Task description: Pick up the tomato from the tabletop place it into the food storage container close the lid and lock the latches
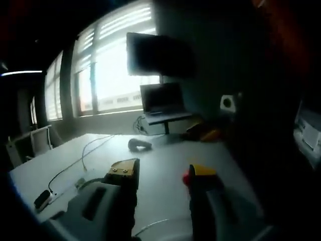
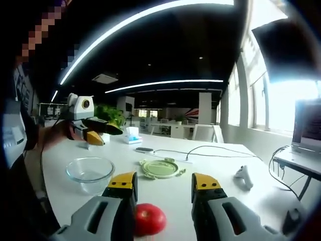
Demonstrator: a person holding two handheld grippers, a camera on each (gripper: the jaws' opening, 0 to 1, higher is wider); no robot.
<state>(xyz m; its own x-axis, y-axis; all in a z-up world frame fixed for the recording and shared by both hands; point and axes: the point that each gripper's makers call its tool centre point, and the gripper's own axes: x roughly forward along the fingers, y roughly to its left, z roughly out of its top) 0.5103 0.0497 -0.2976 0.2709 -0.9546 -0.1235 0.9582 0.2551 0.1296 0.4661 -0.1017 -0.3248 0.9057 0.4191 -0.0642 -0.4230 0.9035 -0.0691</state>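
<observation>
While the tomato (image 2: 149,219) is resting on the bench (image 2: 210,165) by the glass container (image 2: 90,172), I am holding the right claw (image 2: 164,185) wide open and empty over it; left claw (image 1: 161,171) is gaping, raised, empty.

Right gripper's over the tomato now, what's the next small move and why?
Probably lower the right gripper a little and close on the tomato. Its jaws stand open, the tomato sits on the table low between them, not yet gripped; the glass container waits beyond.
</observation>
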